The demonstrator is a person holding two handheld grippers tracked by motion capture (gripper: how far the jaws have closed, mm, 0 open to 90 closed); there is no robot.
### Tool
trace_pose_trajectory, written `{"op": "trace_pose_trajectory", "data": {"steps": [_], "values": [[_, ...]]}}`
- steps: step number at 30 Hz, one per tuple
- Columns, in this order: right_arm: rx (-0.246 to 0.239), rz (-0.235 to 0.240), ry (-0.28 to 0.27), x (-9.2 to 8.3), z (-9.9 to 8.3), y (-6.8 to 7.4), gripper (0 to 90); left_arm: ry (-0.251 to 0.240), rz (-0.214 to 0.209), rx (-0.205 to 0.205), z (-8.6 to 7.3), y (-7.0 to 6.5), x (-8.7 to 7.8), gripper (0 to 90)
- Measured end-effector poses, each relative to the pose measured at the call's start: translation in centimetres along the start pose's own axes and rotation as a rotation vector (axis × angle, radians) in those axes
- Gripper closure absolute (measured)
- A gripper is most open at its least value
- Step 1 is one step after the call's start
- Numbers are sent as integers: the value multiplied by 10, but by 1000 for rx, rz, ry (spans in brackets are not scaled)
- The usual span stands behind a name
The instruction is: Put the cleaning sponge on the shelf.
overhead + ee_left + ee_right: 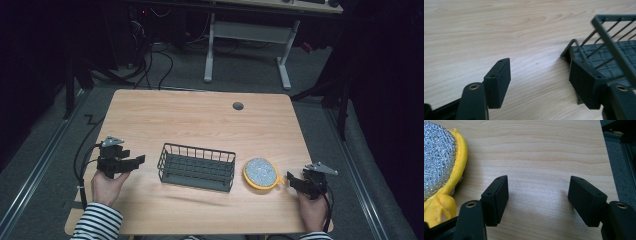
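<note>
Both my grippers have jaws apart and empty: left gripper [134, 161] sits just beside the wire basket [197, 167] mid-table, right gripper [291, 180] just beside the yellow-rimmed scrubber [260, 173], so I'd approach the scrubber's rim low and square before closing.

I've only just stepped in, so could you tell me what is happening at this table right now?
A person sits at a wooden table with a two-jaw gripper in each hand. The left gripper is open and empty, its jaws pointing at the left end of a dark wire basket. The right gripper is also open and empty, beside a round silver scouring pad with a yellow rim, which lies on the table just right of the basket. Nothing is held yet.
</note>
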State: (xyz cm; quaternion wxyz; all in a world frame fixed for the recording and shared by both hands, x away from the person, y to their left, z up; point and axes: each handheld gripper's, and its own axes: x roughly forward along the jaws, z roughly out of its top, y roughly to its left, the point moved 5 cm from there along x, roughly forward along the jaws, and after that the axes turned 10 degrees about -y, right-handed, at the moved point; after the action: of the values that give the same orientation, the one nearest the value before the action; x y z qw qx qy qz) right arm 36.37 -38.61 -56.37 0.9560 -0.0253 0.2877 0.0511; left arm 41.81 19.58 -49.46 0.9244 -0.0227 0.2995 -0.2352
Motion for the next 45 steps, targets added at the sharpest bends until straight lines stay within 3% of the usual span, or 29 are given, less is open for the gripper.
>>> {"op": "trace_pose_trajectory", "data": {"steps": [13,21,27,33,38,41,45], "values": [[0,-1,0,0,0,0,331,-6,88,-80,-32,28,0,314],[3,-5,-1,0,0,0,331,-34,138,-91,-47,38,5,317],[3,-6,-1,0,0,1,331,-25,163,-104,-56,45,14,318],[3,-6,-1,0,0,1,330,-10,195,-62,-59,47,23,314],[3,-5,-1,0,0,1,330,-28,209,-41,-60,47,27,308],[1,-5,-2,0,0,1,330,-62,230,-6,-63,45,29,303],[5,-5,-1,0,0,1,330,-47,248,27,-63,43,30,295]]}}
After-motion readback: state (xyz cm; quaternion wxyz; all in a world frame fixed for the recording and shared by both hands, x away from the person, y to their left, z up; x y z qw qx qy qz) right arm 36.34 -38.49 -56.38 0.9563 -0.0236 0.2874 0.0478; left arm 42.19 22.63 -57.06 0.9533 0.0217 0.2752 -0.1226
